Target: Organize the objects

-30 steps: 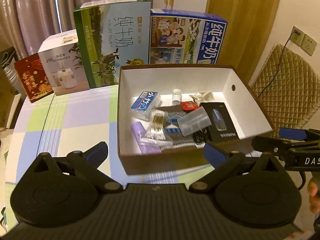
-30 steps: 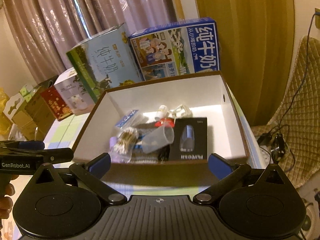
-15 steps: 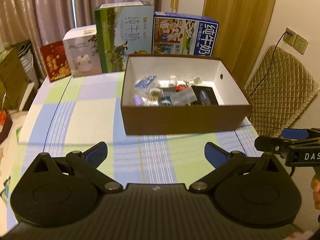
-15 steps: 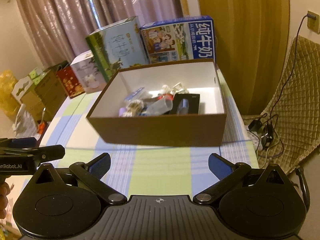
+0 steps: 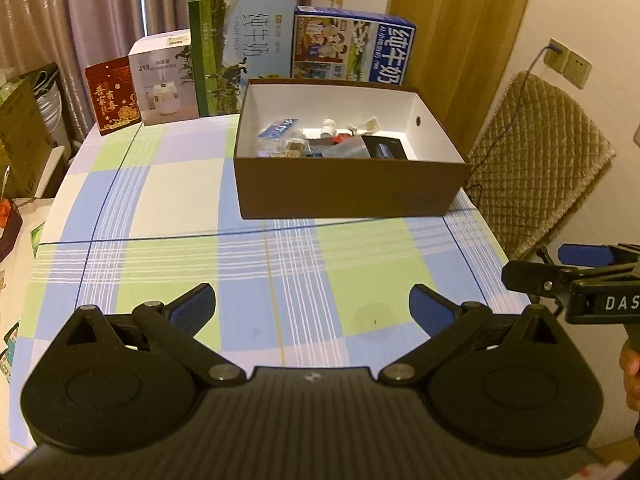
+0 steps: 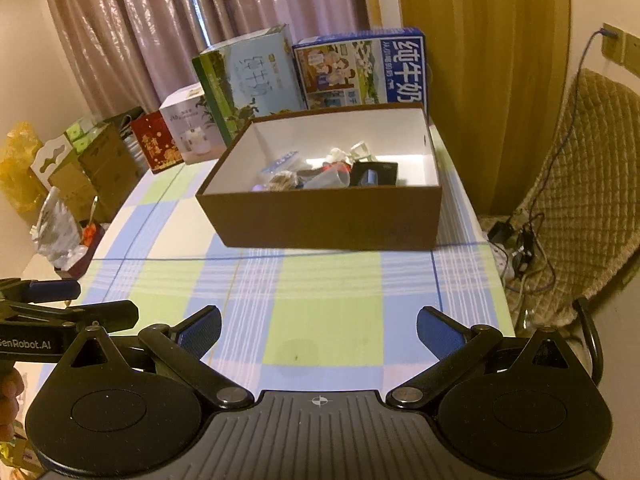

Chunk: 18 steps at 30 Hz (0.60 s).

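I count one brown box on the worktop, four upright cartons behind it — one red, one white, two milk cartons — one padded chair, and my two claws, left claw and right claw, both spread wide with nothing between.

The green milk carton reads "纯牛奶" and "PURE MILK"; the blue carton also reads "纯牛奶". The white box shows "J10". The right gripper bears "DAS", the left gripper "GenRobot.AI".
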Each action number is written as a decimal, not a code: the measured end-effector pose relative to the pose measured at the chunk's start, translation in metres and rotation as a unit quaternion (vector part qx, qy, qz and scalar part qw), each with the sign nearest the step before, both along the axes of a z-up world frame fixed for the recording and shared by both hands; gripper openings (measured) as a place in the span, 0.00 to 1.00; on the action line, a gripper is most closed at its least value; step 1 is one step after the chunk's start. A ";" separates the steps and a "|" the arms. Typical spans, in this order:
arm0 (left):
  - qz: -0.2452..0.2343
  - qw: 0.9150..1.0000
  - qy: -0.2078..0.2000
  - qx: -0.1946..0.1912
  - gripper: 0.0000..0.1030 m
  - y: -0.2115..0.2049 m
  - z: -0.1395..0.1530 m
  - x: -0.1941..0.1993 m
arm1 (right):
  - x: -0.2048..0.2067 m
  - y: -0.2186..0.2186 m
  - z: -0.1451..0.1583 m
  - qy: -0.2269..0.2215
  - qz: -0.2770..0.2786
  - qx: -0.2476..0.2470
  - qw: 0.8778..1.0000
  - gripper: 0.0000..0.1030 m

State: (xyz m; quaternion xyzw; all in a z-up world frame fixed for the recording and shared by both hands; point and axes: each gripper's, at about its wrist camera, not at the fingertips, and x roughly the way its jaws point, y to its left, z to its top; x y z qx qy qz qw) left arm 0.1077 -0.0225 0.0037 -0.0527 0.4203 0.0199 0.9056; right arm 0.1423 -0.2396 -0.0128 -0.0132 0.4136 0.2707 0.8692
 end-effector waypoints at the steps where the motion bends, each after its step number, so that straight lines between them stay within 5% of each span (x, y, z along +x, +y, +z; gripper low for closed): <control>1: -0.003 1.000 0.001 -0.001 0.99 0.001 0.000 -0.002 | -0.003 0.001 0.000 0.001 -0.002 -0.002 1.000 0.98; 18: -0.023 1.000 0.001 0.002 0.99 0.024 0.000 -0.034 | -0.047 0.023 -0.007 0.012 -0.030 -0.018 0.999 0.98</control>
